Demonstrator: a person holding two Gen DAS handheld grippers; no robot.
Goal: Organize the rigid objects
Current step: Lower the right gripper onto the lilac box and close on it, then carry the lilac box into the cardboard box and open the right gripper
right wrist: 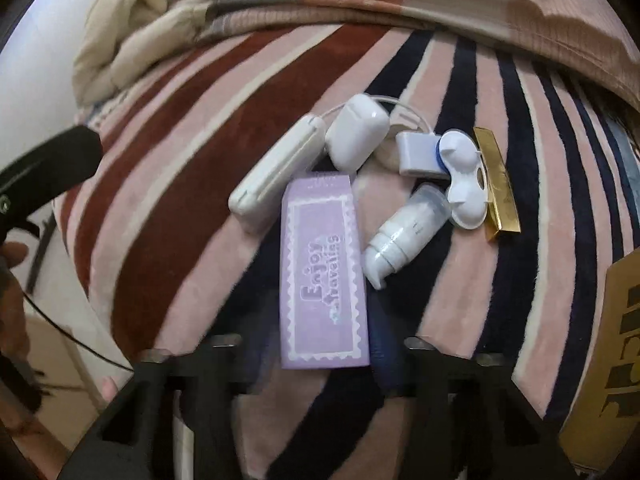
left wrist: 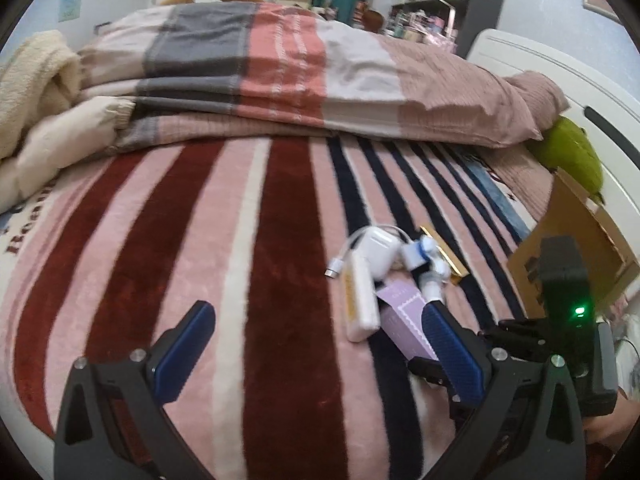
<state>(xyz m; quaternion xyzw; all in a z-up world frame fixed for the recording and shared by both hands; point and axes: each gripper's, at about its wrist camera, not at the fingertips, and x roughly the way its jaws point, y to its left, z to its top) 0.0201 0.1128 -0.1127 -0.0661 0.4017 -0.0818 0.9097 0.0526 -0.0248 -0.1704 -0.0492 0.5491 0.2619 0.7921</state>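
Observation:
A small pile of items lies on the striped blanket [right wrist: 168,208]: a purple "Enjoy traveling" box [right wrist: 322,276], a long white case [right wrist: 278,172], a white earbud case [right wrist: 356,136], a white pump bottle [right wrist: 404,236], a white and blue contact lens case [right wrist: 460,176] and a gold bar-shaped box [right wrist: 498,188]. My right gripper [right wrist: 324,344] is shut on the near end of the purple box, its fingers on both sides. My left gripper [left wrist: 316,344] is open and empty, left of the pile [left wrist: 384,276]; the purple box shows there too [left wrist: 404,316].
A cardboard box [left wrist: 576,240] stands open at the right of the pile; its side fills the right edge of the right wrist view [right wrist: 608,360]. A folded quilt [left wrist: 280,72] lies across the far side of the bed. A green plush [left wrist: 576,152] leans on the white headboard.

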